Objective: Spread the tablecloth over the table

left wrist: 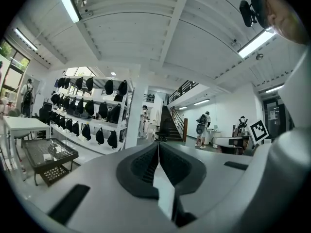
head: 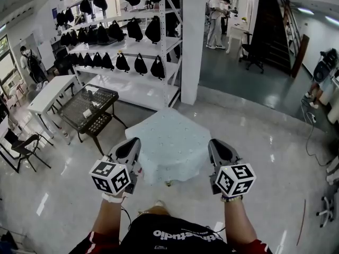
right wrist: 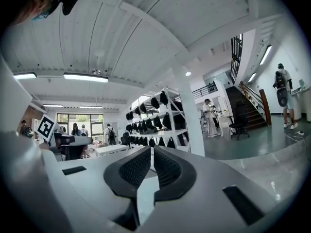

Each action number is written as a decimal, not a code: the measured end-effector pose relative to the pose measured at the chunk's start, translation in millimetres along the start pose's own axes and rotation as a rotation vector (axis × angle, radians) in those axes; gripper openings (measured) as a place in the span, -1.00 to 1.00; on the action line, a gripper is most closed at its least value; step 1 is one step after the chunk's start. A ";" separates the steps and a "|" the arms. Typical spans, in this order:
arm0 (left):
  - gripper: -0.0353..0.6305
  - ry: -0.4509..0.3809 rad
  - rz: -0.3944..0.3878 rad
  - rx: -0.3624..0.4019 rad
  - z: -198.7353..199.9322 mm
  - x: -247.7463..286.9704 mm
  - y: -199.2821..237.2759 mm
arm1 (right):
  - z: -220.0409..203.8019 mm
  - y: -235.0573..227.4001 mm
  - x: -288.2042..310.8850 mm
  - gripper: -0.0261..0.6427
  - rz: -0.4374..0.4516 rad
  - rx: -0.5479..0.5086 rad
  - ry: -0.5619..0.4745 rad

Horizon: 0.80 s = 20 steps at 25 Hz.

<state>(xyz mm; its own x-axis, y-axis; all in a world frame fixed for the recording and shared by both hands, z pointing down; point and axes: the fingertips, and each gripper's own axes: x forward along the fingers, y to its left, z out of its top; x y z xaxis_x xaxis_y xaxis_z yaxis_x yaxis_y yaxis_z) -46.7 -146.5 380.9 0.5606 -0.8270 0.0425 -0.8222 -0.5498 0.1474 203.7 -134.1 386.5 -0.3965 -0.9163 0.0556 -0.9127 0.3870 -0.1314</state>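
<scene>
In the head view a pale blue-white tablecloth (head: 169, 142) hangs stretched out flat between my two grippers and hides whatever is under it. My left gripper (head: 132, 146) is shut on the cloth's near left edge. My right gripper (head: 214, 146) is shut on its near right edge. In the left gripper view the jaws of my left gripper (left wrist: 158, 145) stand together with a pale strip of the tablecloth (left wrist: 164, 191) pinched between them. The right gripper view shows my right gripper (right wrist: 152, 150) the same way, with the tablecloth (right wrist: 145, 198) running down between the pads. Both grippers point level.
A black wire-mesh table (head: 87, 109) stands at the left. Behind it are a white table (head: 50, 93) and a folding chair (head: 21, 146). A white rack of black bags (head: 132, 41) and a white column (head: 193, 41) stand beyond the cloth. People (head: 216, 15) stand far back.
</scene>
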 end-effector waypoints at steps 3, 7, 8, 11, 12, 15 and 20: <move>-0.83 0.000 -0.008 0.004 0.5 0.7 -3.5 | 5.0 -1.4 -4.8 -0.82 -0.013 -0.009 -0.013; -0.83 -0.002 -0.015 0.013 2.6 2.1 -5.4 | 7.9 -6.0 -11.3 -0.85 -0.038 -0.023 -0.020; -0.83 -0.005 -0.014 0.013 3.8 2.0 -5.7 | 8.7 -7.0 -13.3 -0.85 -0.047 -0.030 -0.021; -0.83 -0.009 -0.018 0.020 8.0 2.0 -8.1 | 11.4 -7.9 -17.1 -0.85 -0.063 -0.040 -0.026; -0.83 -0.009 -0.021 0.024 9.1 2.1 -9.1 | 12.3 -7.6 -17.5 -0.85 -0.065 -0.041 -0.029; -0.83 -0.008 -0.030 0.026 9.6 2.2 -12.5 | 13.3 -6.4 -18.6 -0.85 -0.071 -0.051 -0.032; -0.83 0.012 -0.035 0.031 5.8 0.9 -16.6 | 12.1 -2.3 -17.3 -0.85 -0.064 -0.055 -0.024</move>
<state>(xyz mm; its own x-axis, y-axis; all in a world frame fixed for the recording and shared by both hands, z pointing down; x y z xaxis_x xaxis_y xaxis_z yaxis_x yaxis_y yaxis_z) -33.1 -138.7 372.8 0.5896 -0.8062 0.0493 -0.8049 -0.5814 0.1188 213.9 -120.4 373.8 -0.3355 -0.9413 0.0379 -0.9403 0.3322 -0.0735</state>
